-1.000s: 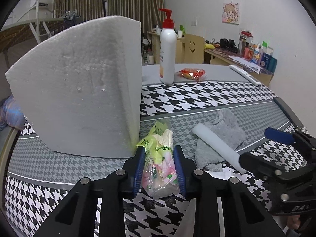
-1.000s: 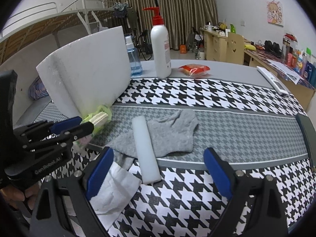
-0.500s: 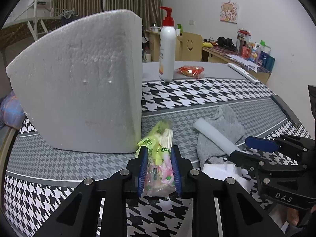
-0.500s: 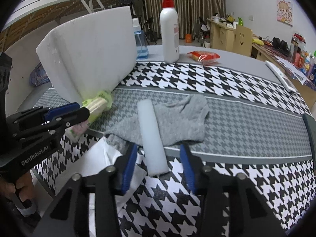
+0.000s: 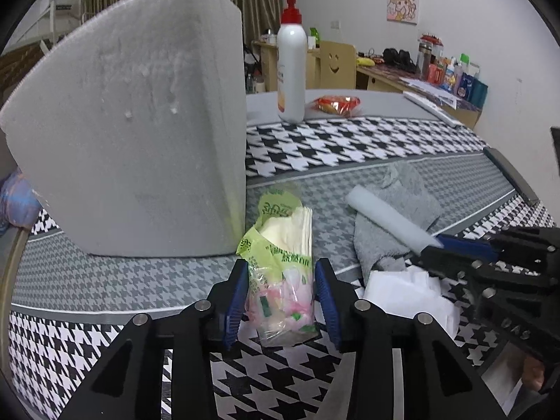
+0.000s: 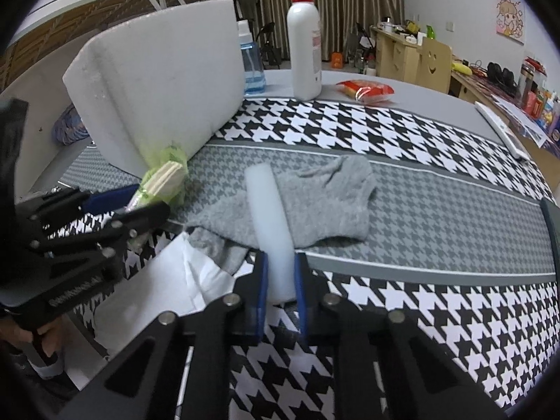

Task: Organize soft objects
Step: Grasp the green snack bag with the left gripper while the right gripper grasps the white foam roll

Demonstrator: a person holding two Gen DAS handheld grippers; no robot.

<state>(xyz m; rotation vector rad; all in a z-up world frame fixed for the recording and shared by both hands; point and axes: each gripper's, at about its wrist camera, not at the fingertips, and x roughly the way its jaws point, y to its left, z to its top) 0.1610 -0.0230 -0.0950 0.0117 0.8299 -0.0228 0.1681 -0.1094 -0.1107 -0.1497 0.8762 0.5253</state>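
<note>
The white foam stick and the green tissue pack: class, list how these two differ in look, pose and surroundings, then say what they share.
1. The white foam stick is plain, smooth and rounded; the green tissue pack is a crinkly printed wrapper with tissues showing.
2. The stick lies across the grey sock; the pack lies on the houndstooth cloth directly.
3. The pack sits next to the big foam block; the stick lies apart from it.

Shared: each is gripped at its near end by a claw, right claw and left claw.
</note>
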